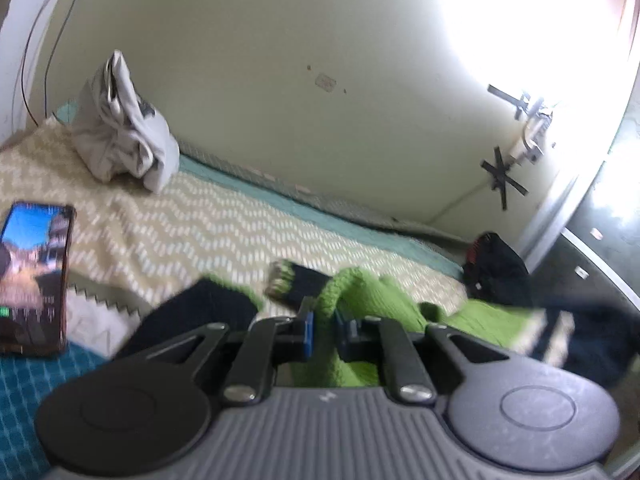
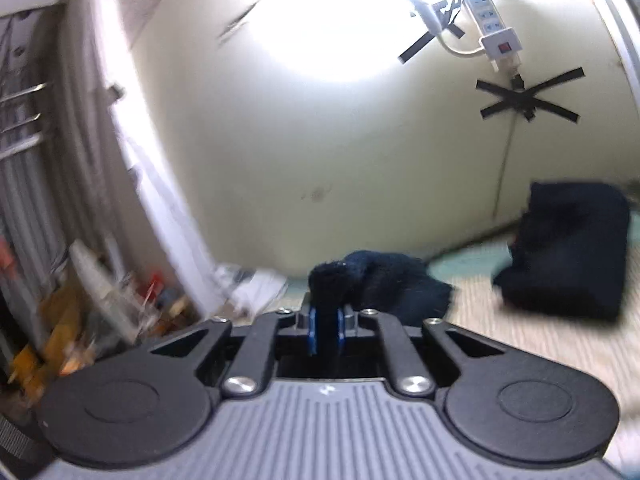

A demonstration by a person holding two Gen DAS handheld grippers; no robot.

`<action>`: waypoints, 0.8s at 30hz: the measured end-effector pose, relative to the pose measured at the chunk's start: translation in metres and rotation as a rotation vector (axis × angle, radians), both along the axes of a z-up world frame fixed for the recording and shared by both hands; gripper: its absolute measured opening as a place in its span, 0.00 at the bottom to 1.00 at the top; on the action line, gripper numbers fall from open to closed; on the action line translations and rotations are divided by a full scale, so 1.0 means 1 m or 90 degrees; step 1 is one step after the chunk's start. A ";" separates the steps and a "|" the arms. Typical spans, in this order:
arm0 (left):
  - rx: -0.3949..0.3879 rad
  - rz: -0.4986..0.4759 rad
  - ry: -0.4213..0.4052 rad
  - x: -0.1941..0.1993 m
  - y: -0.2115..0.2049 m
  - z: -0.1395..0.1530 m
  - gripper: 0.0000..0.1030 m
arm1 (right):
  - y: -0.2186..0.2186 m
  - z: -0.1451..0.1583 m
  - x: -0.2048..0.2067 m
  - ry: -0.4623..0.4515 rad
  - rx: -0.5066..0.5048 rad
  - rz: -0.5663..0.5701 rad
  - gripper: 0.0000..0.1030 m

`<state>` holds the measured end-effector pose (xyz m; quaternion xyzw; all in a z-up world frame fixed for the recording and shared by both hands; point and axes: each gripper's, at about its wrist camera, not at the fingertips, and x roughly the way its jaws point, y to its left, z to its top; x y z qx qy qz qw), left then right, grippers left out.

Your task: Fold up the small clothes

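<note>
A small green knitted sweater [image 1: 372, 292] with navy sleeves and striped cuffs lies bunched on the zigzag-patterned bedspread [image 1: 180, 220]. My left gripper [image 1: 323, 320] is shut on a raised fold of the green knit, which stands up between its blue pads. In the right wrist view my right gripper [image 2: 326, 320] is shut on a tuft of the navy knit [image 2: 384, 284], which is lifted off the bed and trails away to the right. The rest of the sweater is hidden behind the gripper bodies.
A lit phone [image 1: 34, 276] lies at the left on the bed, and a pale grey bundle of cloth [image 1: 124, 132] stands against the wall. A folded dark garment [image 2: 568, 248] lies at the right. A power strip [image 2: 492, 24] hangs taped to the wall. Clutter [image 2: 80, 312] sits left of the bed.
</note>
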<state>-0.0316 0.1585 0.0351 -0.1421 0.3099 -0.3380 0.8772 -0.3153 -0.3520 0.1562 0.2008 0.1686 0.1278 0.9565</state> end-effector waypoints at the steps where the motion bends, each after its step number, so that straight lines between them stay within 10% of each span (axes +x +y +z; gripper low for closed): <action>1: 0.004 0.000 0.009 -0.001 0.001 -0.004 0.10 | 0.003 -0.004 -0.020 0.019 -0.017 0.002 0.16; 3: 0.013 0.004 0.019 -0.001 0.001 -0.007 0.10 | 0.004 -0.012 -0.046 0.064 -0.059 -0.018 0.67; 4: 0.015 0.005 0.022 0.000 0.000 -0.008 0.12 | 0.004 -0.014 -0.052 0.069 -0.078 -0.055 0.75; 9: 0.021 0.016 0.003 -0.002 -0.006 -0.006 0.53 | -0.032 -0.013 -0.023 0.044 -0.043 -0.151 0.72; 11: 0.038 0.022 0.003 -0.002 -0.011 -0.006 0.86 | -0.034 -0.020 0.022 0.072 -0.026 -0.134 0.72; 13: 0.046 0.026 0.008 -0.001 -0.015 -0.009 0.94 | -0.030 -0.032 0.069 0.110 -0.024 -0.113 0.75; 16: 0.061 0.015 0.020 0.000 -0.022 -0.013 0.92 | -0.033 -0.067 0.144 0.194 0.025 -0.092 0.76; 19: 0.085 0.000 0.020 -0.003 -0.031 -0.014 0.63 | -0.033 -0.095 0.198 0.268 0.075 -0.069 0.76; 21: 0.095 -0.023 0.037 -0.003 -0.036 -0.016 0.29 | -0.022 -0.113 0.220 0.321 0.116 -0.023 0.62; 22: 0.102 -0.028 0.041 -0.004 -0.038 -0.017 0.11 | -0.012 -0.117 0.224 0.339 0.127 0.009 0.40; 23: 0.115 -0.025 0.036 -0.007 -0.039 -0.017 0.10 | -0.002 -0.117 0.226 0.347 0.118 0.028 0.15; 24: 0.121 -0.019 0.026 -0.010 -0.038 -0.014 0.10 | 0.009 -0.114 0.224 0.345 0.089 0.028 0.14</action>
